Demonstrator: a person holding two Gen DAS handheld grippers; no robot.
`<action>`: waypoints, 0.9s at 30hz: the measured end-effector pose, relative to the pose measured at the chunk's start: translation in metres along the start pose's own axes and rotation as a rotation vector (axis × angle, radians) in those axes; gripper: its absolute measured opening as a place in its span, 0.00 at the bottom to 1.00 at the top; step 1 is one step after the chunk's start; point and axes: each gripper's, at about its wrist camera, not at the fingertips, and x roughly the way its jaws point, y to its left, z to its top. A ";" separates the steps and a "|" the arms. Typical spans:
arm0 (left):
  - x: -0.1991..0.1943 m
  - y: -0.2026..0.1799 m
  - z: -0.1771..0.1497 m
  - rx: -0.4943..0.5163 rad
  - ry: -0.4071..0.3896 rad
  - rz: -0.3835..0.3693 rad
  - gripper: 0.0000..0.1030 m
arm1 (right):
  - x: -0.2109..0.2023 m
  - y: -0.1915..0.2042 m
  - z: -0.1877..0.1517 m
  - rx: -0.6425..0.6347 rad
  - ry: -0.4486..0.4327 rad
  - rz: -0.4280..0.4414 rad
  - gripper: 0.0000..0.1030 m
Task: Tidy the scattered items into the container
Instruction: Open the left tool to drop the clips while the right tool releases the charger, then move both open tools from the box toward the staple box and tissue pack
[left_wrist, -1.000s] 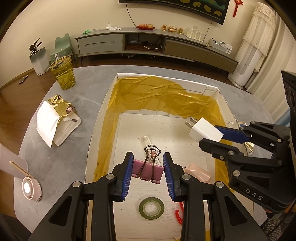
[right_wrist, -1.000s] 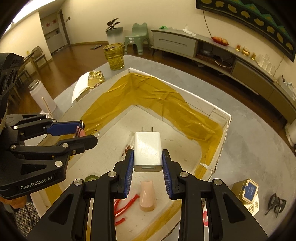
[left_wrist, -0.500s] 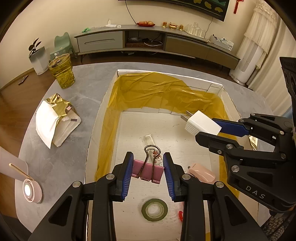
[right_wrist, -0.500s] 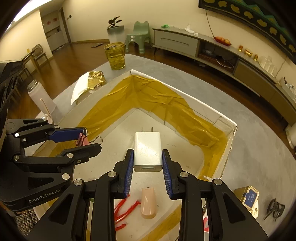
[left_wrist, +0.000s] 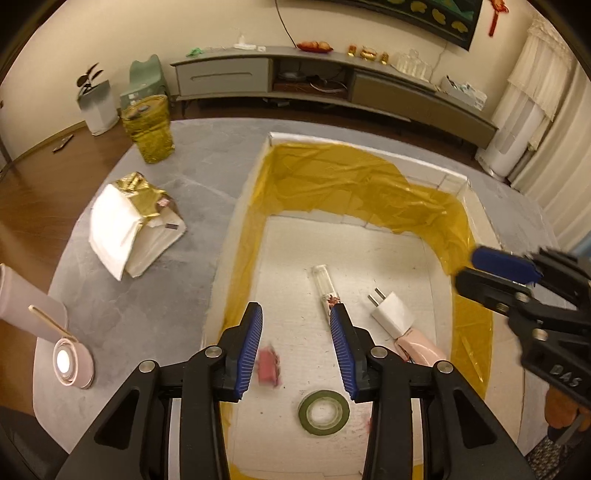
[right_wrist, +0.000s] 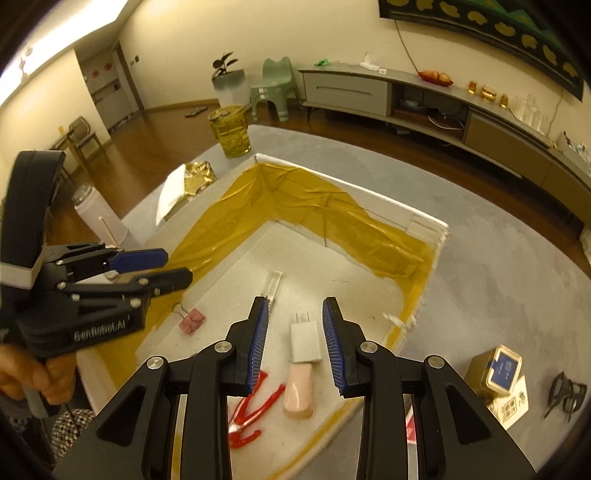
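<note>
Both claws are held open and empty above a white box (left_wrist: 452, 177) lined with yellow film on a grey tabletop (left_wrist: 184, 206). Left claw (left_wrist: 295, 347); right claw (right_wrist: 293, 341). On the box floor are seen a pink clip (right_wrist: 192, 322), a white charger (right_wrist: 306, 342) touching a pink case (right_wrist: 299, 395), a clear tube (left_wrist: 323, 282), a tape roll (left_wrist: 324, 411)
</note>
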 end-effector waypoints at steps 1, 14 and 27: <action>-0.005 0.002 0.000 -0.011 -0.010 -0.006 0.39 | -0.008 -0.003 -0.005 0.010 -0.011 0.010 0.32; -0.063 -0.050 -0.025 0.048 -0.154 0.011 0.42 | -0.077 -0.014 -0.073 0.030 -0.114 0.133 0.32; -0.093 -0.121 -0.059 0.157 -0.243 0.107 0.42 | -0.133 -0.023 -0.126 0.016 -0.197 0.194 0.32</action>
